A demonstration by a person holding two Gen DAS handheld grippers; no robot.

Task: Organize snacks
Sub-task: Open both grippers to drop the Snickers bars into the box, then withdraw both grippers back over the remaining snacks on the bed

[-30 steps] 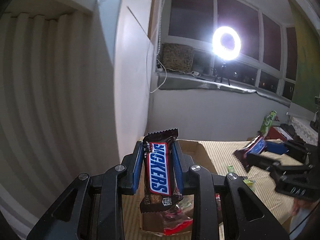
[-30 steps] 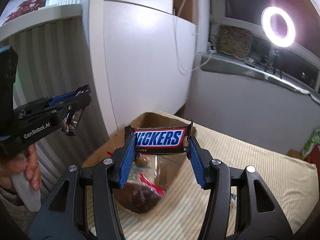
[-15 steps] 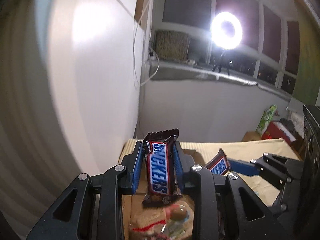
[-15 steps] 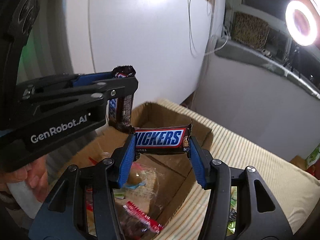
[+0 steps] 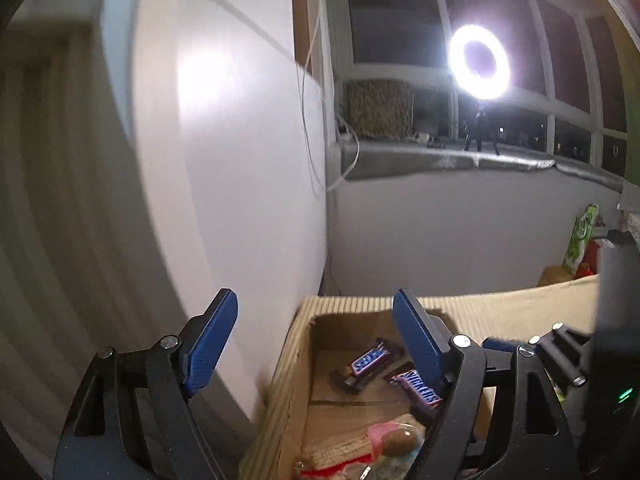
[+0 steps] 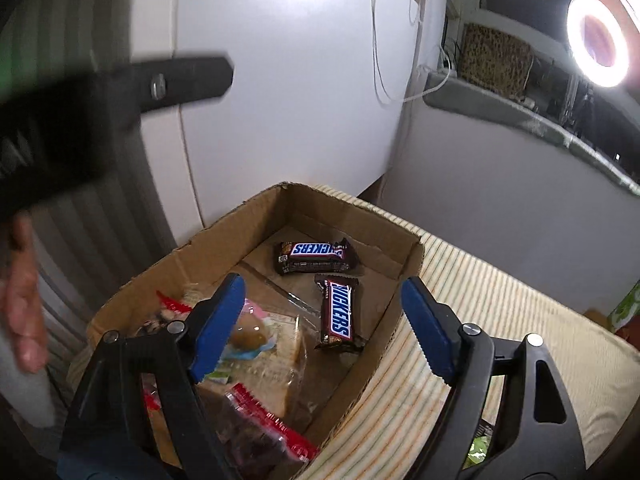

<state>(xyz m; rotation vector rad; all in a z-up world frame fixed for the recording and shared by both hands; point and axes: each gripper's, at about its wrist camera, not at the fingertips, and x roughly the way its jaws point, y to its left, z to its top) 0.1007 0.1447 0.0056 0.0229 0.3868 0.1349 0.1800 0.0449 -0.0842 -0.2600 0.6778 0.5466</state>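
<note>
A surface covered in a yellow-and-white striped cloth carried an open cardboard box, which sat by its edge near the white wall.

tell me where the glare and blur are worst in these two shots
Left wrist view: the ring light blows out to white, with a soft sheen on the white panel; the left edge smears. Right wrist view: the ring light flares top right, the left gripper is motion-blurred, while the Snickers bars stay sharp.
</note>
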